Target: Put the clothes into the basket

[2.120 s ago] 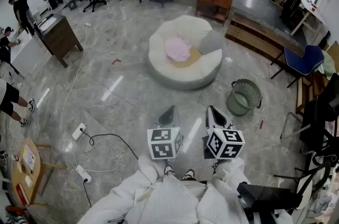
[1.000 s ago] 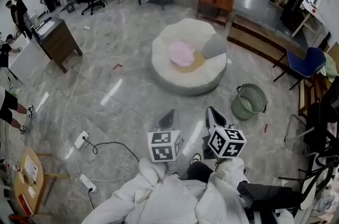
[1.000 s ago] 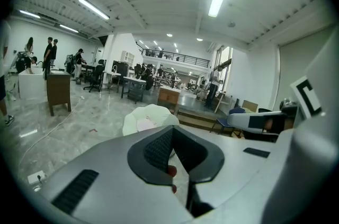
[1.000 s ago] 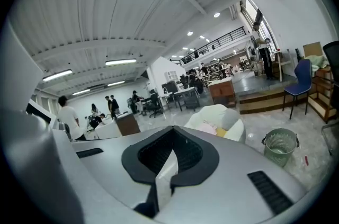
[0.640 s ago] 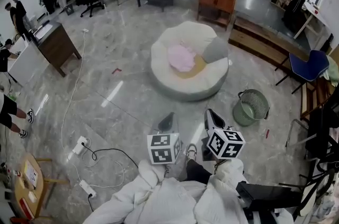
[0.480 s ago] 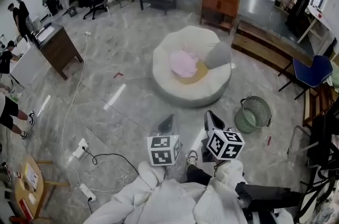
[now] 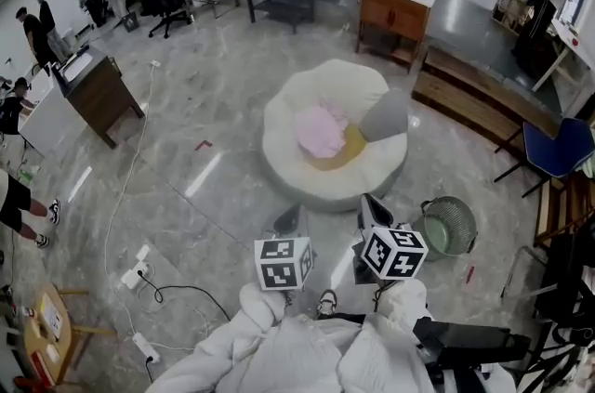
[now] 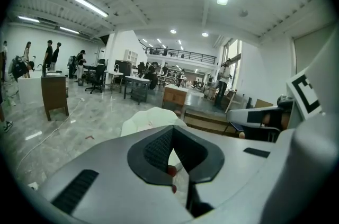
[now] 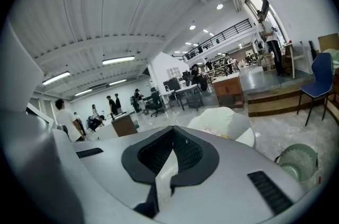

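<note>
Where floor [image 7: 200, 117] opens leftward, basket [image 7: 448, 227] (right) near beanbag [image 7: 325, 85]

The floor [image 7: 186, 140] is glossy grey stone with pale veining and mirrors the ceiling lights. The round beanbag [image 7: 279, 145] is covered in matt cream cloth. On it lie a soft, crumpled pink garment [image 7: 319, 129], a yellowish cloth [image 7: 353, 147] and a smooth grey cushion [image 7: 384, 115]. To its right, the basket [image 7: 449, 227] is fine green mesh; wire or plastic cannot be told. The left gripper [image 7: 290, 216] and right gripper [image 7: 374, 209] have matt grey plastic shells, black ribbed pads [image 8: 156, 151] and matt white marker cubes [image 7: 284, 263] printed in black. The far cabinet [image 7: 395, 10] is warm brown wood under a white top. The near sleeves [image 7: 279, 349] are wrinkled white cloth.
</note>
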Available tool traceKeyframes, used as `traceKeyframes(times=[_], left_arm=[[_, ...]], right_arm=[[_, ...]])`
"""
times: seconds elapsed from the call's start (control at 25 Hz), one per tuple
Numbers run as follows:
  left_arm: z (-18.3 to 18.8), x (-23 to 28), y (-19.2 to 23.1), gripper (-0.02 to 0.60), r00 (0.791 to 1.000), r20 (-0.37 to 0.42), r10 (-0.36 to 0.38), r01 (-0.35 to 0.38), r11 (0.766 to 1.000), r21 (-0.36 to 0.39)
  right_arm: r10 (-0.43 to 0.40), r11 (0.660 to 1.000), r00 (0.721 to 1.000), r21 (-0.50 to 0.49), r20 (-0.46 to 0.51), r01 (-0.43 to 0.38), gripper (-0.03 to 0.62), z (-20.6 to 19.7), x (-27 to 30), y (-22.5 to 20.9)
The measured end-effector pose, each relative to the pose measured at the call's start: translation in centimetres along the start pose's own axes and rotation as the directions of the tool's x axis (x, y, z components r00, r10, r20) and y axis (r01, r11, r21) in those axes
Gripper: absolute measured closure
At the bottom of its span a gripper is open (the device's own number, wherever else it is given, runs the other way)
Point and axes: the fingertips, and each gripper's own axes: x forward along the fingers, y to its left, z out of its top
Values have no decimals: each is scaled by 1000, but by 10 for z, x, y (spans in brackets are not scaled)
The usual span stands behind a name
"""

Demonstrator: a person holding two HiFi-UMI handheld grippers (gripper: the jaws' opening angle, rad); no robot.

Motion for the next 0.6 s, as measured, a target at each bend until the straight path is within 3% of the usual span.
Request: traceKeyframes(times=[0.6], left_arm=[[9, 98, -25, 580, 993, -112, -32, 34, 999, 18]], right_arm=[[-27, 996, 999, 88, -36, 30, 571, 16, 58, -78]])
